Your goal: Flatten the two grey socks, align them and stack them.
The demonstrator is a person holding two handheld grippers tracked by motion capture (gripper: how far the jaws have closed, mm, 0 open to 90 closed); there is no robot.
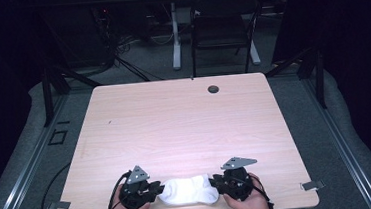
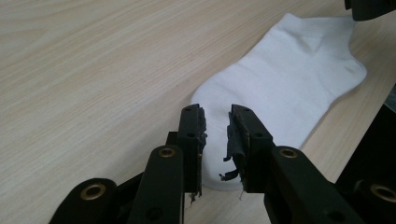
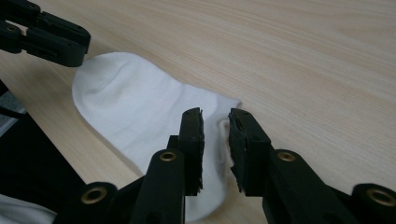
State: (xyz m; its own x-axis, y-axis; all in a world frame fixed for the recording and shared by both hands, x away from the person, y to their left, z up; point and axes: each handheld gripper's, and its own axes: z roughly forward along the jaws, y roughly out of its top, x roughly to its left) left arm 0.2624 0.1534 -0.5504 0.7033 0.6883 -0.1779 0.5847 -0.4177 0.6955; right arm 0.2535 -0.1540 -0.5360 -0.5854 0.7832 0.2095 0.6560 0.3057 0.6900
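From the high view we see a white sock lying flat near the front edge of the light wooden desk, stretched sideways between our two hands. The left tool sits at the sock's left end and the right tool at its right end. A black chair stands on the floor beyond the desk.

In the left gripper view, the left tool has its jaws a little apart, poised over the rounded end of the sock; we cannot tell whether they touch the cloth.

In the right gripper view, the right tool likewise shows a narrow gap between its jaws, over the other end of the sock, with no cloth pinched between them.
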